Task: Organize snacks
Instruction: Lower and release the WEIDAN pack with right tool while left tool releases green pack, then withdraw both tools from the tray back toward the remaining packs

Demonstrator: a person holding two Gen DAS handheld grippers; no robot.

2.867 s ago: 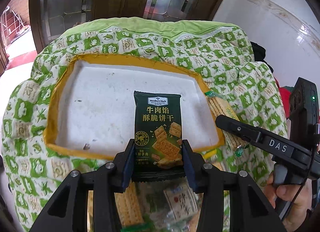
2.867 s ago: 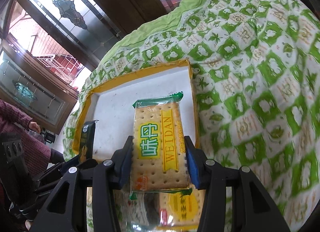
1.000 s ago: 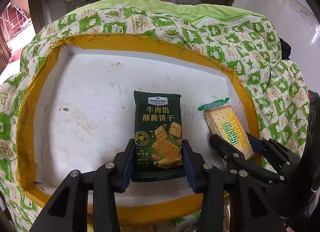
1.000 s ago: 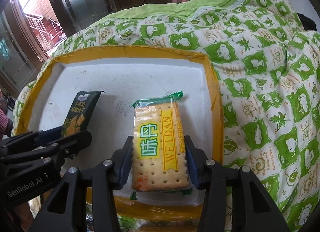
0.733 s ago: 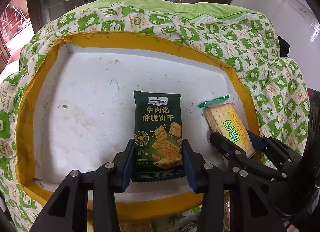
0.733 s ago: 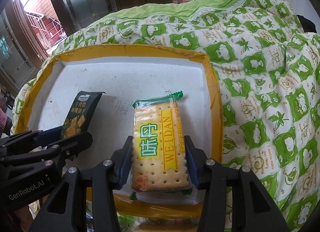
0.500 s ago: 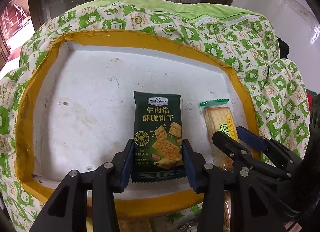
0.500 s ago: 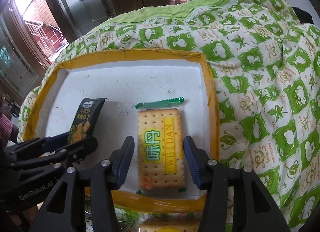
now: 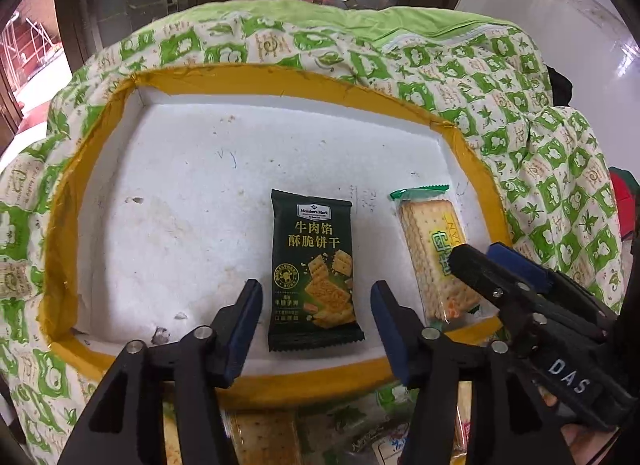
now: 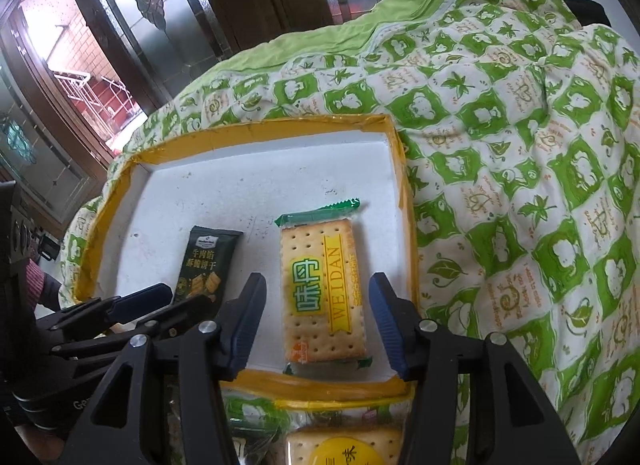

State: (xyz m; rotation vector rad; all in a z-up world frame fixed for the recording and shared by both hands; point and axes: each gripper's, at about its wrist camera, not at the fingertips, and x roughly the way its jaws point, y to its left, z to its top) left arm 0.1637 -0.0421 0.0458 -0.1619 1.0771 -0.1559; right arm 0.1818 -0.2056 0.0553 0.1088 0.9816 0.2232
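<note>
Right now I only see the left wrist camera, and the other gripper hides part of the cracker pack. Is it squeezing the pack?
Observer: No. In the right wrist view the right gripper has its jaws opening, with a gap on each side of the cracker pack, which lies flat in the tray.
Operator: What does the whole label say?
Observer: WEIDAN, printed along a yellow stripe that is fully uncovered there.
Operator: Is there anything in front of the tray on that side?
Observer: Yes, a second cracker pack with a round yellow label.
</note>
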